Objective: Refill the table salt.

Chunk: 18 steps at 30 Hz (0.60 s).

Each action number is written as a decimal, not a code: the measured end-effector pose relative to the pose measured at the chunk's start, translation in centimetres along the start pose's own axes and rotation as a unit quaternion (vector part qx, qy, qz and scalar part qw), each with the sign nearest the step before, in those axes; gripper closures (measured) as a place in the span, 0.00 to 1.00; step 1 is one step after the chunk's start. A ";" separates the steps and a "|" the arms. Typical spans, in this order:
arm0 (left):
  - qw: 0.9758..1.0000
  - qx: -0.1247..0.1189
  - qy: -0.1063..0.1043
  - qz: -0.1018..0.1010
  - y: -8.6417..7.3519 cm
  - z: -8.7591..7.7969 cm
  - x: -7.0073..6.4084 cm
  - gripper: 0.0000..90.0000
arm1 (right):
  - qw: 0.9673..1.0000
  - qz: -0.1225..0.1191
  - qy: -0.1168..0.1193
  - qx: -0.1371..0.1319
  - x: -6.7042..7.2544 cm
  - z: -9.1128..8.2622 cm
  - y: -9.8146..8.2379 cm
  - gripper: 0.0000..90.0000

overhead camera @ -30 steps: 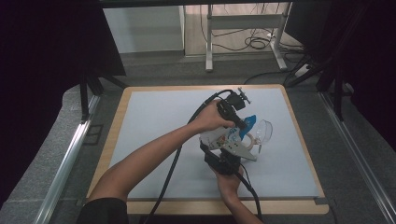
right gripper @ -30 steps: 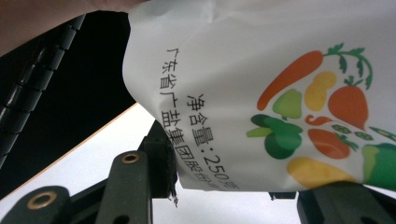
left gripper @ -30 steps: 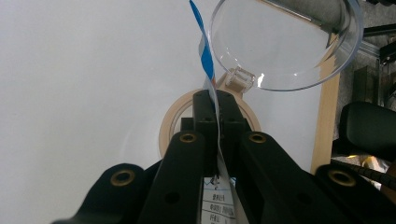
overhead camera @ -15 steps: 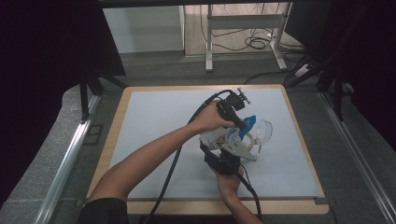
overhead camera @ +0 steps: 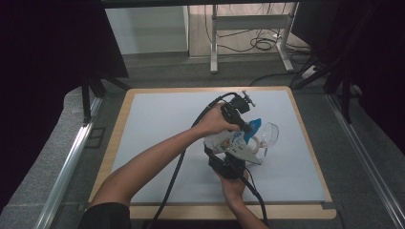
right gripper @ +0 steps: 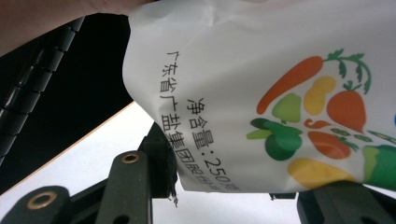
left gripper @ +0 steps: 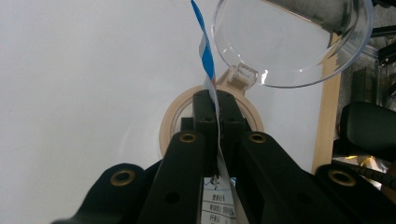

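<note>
Left gripper [left gripper: 217,105]: we see its jaws clamped tight on the blue top edge of the pouch [right gripper: 289,93].
Right gripper [right gripper: 224,186]: jaws part-spread, gripping the pouch's lower body.
Pouch: white, vegetable print, held above the table mat [overhead camera: 157,124], right of centre.
Jar [left gripper: 211,122]: wooden-rimmed, directly beneath the pouch.
Clear lid [left gripper: 289,42]: hinged open, beside the jar.

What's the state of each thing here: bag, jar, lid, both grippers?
bag: lifted off the table, its blue top edge pinched, its body gripped lower down.
left gripper: shut on the bag's top edge.
right gripper: shut on the bag's lower part.
jar: open, standing under the bag, on the table.
clear lid: swung open, hanging from the jar's hinge.
</note>
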<state>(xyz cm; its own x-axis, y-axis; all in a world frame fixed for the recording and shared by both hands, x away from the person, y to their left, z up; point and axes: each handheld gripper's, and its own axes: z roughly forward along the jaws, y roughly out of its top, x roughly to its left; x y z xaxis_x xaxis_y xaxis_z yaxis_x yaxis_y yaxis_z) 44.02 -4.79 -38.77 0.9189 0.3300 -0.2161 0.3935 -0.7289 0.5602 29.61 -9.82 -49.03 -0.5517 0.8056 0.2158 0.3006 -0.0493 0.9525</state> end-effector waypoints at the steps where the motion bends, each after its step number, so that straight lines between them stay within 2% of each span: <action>1: 1.000 -0.001 0.000 0.000 0.0 0.0 0.0 1.00 | 1.000 0.000 0.000 0.000 0.0 0.0 0.0 0.60; 18: 1.000 0.000 -0.001 0.001 -0.1 -0.1 0.0 1.00 | 1.000 -0.001 0.003 0.000 0.1 0.0 0.0 0.60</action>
<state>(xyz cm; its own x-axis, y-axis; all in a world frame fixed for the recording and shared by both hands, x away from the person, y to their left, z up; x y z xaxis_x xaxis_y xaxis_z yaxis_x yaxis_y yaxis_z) 44.01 -4.65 -38.75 0.9200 0.3265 -0.2167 0.3910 -0.7297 0.5610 29.58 -9.76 -49.01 -0.5564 0.8027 0.2147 0.2990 -0.0477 0.9531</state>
